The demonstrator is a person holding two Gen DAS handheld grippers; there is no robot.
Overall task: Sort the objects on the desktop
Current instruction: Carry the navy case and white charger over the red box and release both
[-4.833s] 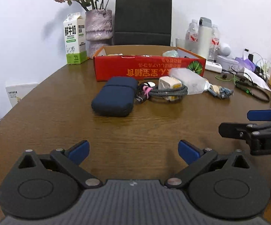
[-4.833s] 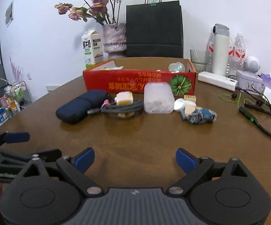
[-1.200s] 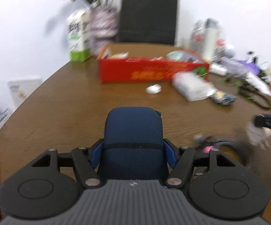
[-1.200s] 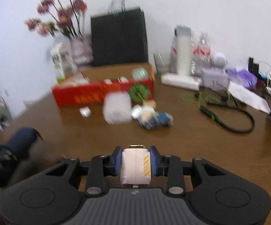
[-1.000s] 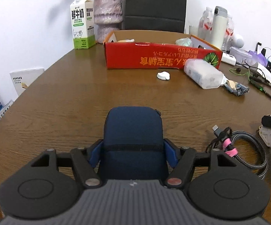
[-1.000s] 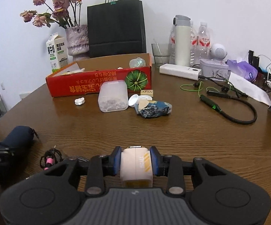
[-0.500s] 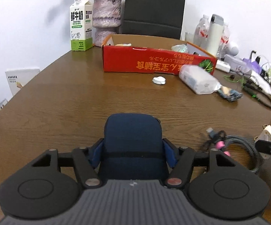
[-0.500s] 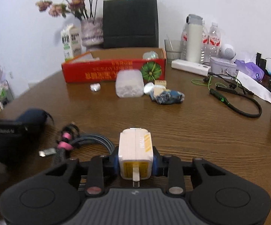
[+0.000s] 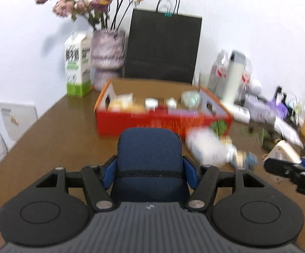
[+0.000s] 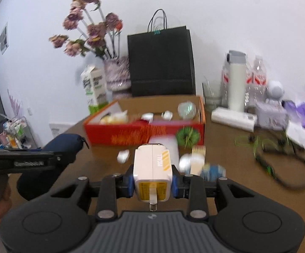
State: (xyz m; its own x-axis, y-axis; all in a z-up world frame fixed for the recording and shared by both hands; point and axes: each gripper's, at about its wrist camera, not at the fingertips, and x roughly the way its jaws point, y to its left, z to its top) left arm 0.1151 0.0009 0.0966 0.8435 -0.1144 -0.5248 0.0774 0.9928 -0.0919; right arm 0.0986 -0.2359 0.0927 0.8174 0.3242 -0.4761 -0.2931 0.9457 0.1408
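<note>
My left gripper is shut on a dark blue zip pouch and holds it above the table, in front of the red cardboard box. My right gripper is shut on a white charger plug with its prongs pointing back at the camera. The pouch also shows at the left of the right wrist view. The charger shows at the right of the left wrist view. The box holds several small items.
A clear plastic container, a small white item and a blue wrapper lie before the box. A milk carton, flower vase and black bag stand behind it. Bottles and cables crowd the right.
Both grippers have risen off the table and moved toward the red box, each with its object. The view now looks down into the box. The coiled cable is out of view.
</note>
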